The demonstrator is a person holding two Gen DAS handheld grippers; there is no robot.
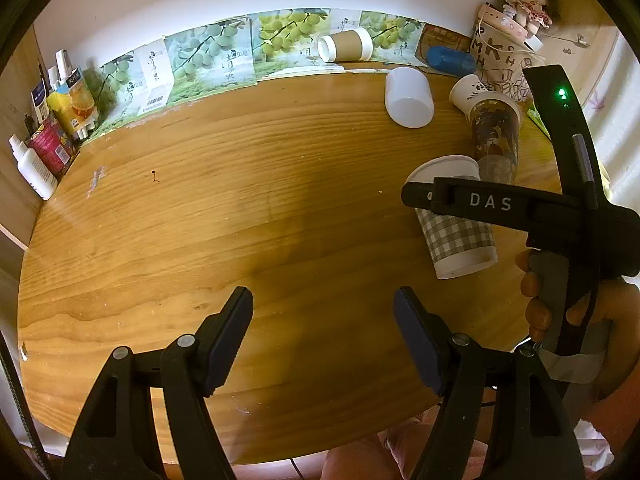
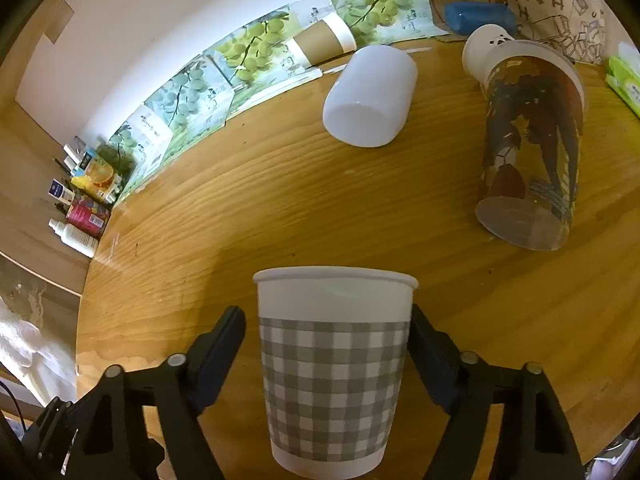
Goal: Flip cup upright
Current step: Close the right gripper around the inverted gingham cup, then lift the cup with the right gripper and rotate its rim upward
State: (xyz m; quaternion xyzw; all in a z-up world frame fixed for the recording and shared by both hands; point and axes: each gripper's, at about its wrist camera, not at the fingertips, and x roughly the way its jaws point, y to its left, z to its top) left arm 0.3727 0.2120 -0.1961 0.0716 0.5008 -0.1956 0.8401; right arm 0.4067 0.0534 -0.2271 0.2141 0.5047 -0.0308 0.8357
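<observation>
A grey-and-white checked paper cup (image 2: 334,368) stands upright on the wooden table (image 2: 260,216), rim up, between the fingers of my right gripper (image 2: 326,348). The left finger stands a little off the cup's wall and the right finger is at its side, so the jaws look open around it. In the left wrist view the same cup (image 1: 456,232) shows at the right, partly behind the right gripper's black body (image 1: 500,204). My left gripper (image 1: 322,312) is open and empty over bare wood near the table's front edge.
Several other cups lie on their sides at the back right: a white one (image 2: 370,96), a tall printed one (image 2: 528,148), a brown-sleeved one (image 2: 320,42) and a panda cup (image 2: 486,46). Bottles and boxes (image 1: 48,136) crowd the left edge. A printed bag (image 1: 500,60) stands at the far right.
</observation>
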